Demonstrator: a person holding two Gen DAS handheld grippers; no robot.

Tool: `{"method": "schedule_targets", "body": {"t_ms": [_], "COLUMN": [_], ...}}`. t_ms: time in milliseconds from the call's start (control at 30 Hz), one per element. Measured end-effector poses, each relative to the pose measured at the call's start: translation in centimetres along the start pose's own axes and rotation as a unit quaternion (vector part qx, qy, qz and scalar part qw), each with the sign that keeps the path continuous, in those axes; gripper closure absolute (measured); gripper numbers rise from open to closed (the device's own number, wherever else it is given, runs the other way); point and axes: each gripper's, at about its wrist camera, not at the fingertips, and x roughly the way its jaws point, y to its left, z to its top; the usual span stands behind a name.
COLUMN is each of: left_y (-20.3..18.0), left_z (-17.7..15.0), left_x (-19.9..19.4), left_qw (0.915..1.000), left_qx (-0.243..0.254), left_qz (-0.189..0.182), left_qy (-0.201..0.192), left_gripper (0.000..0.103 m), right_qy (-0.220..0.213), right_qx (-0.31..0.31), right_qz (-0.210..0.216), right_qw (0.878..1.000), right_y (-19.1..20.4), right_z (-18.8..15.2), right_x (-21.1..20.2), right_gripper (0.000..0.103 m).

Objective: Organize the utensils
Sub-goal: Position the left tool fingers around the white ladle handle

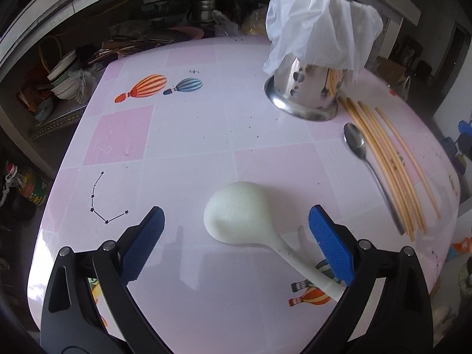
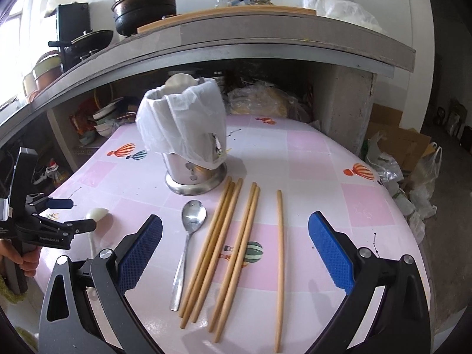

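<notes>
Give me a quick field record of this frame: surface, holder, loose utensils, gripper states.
surface: pink tablecloth with balloon prints
holder: steel utensil holder, upright, plastic bag draped over its top
loose chopsticks: six chopsticks, lying flat right of the metal spoon
white ladle: lying flat between the left gripper's fingers, ungrasped
left gripper: open
right gripper: open, above chopsticks

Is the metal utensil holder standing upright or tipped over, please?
Upright: the utensil holder stands on its flared base on the table, bag-covered mouth upward.
</notes>
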Motion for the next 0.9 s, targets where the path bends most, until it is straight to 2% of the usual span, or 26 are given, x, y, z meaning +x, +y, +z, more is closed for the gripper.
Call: {"method": "schedule_targets", "body": {"t_ms": [367,633,767,900], "left_y": [0.6,0.7,0.2,-0.3], "left_z": [-0.3,-0.4,-0.4,-0.3], "left_x": [-0.6,1.6,2.3,3.0], "left_qw": [0.9982,0.9956,0.9951,0.9945], "left_qx": [-0.056,-0.090,-0.092,-0.096], "left_qz": [-0.014,-0.019,-0.019,-0.003], "left_qy": [-0.018,0.018,0.032,0.044], "left_gripper": [0.009,0.028,0.029,0.034], "right_qy": [0.001,0.005,0.006,0.010], "right_qx": [-0.026,-0.019,-0.012,-0.002], "right_qz": [0.008,0.020,0.022,0.029], "right_qw": [1.000,1.000,1.000,1.000], "right_y": [1.4,1.1,0.7,0.5], "right_z": [-0.1,-0.1,-0.2,-0.3], "right_x": [0.2,0.6,0.7,1.0], "right_gripper": [0.006,0.006,0.006,0.006]}}
